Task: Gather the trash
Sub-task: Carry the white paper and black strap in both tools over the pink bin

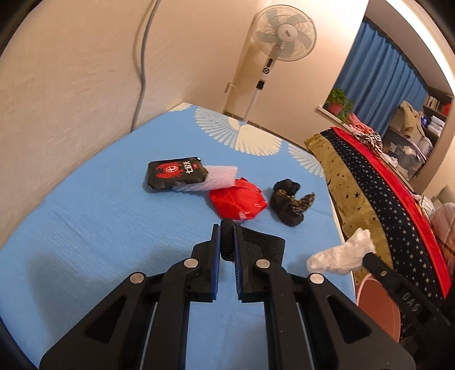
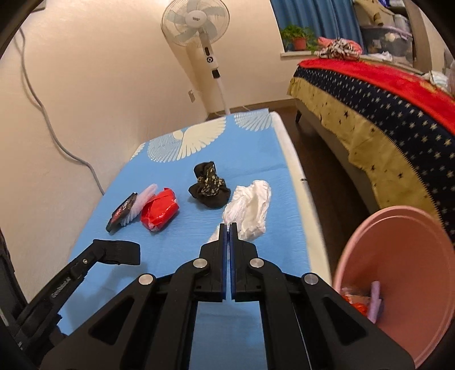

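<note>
Right wrist view: right gripper (image 2: 229,227) jaws pinch white plastic bag (image 2: 250,209); pink bin (image 2: 398,273) at 4 o'clock. Left gripper (image 1: 226,242) jaws squeeze black strap (image 1: 257,244). Thin pinch; bag might slip before bin

A white pedestal fan (image 2: 195,21) stands against the cream plaster wall (image 2: 99,71). Blue curtains (image 1: 378,65) hang behind a potted green plant (image 2: 297,35); dark wood floor (image 2: 321,170) runs beside a star-patterned bed (image 2: 378,113).

Warm indoor light, soft shadows, fisheye-warped edges, dark corners.
</note>
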The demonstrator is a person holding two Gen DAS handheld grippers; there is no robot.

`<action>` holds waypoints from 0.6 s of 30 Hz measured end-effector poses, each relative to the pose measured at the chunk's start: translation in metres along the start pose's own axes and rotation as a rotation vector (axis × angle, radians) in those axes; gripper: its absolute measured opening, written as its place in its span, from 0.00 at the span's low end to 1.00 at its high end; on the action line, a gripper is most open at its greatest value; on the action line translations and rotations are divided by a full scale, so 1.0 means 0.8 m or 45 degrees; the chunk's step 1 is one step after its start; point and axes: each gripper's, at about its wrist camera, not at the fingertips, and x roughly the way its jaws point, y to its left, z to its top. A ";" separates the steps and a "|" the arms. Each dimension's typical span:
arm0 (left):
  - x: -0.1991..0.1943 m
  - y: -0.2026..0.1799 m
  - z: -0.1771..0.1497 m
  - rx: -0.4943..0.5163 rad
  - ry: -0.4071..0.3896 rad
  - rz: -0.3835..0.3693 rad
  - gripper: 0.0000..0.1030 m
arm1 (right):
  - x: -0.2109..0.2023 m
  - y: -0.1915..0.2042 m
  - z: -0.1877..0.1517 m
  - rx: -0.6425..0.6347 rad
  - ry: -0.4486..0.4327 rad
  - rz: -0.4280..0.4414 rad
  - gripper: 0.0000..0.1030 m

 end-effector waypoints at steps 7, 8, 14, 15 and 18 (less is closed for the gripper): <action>-0.022 -0.012 -0.008 0.039 -0.003 -0.046 0.08 | -0.046 -0.006 -0.007 -0.038 -0.019 -0.026 0.02; -0.025 -0.015 -0.009 0.051 -0.004 -0.055 0.08 | -0.052 -0.006 -0.008 -0.044 -0.023 -0.027 0.02; -0.044 -0.033 -0.014 0.114 -0.026 -0.097 0.08 | -0.087 -0.007 -0.008 -0.077 -0.055 -0.048 0.02; -0.047 -0.035 -0.014 0.123 -0.030 -0.101 0.09 | -0.090 -0.008 -0.009 -0.080 -0.060 -0.051 0.02; -0.055 -0.040 -0.016 0.139 -0.037 -0.114 0.09 | -0.105 -0.013 -0.012 -0.076 -0.073 -0.067 0.02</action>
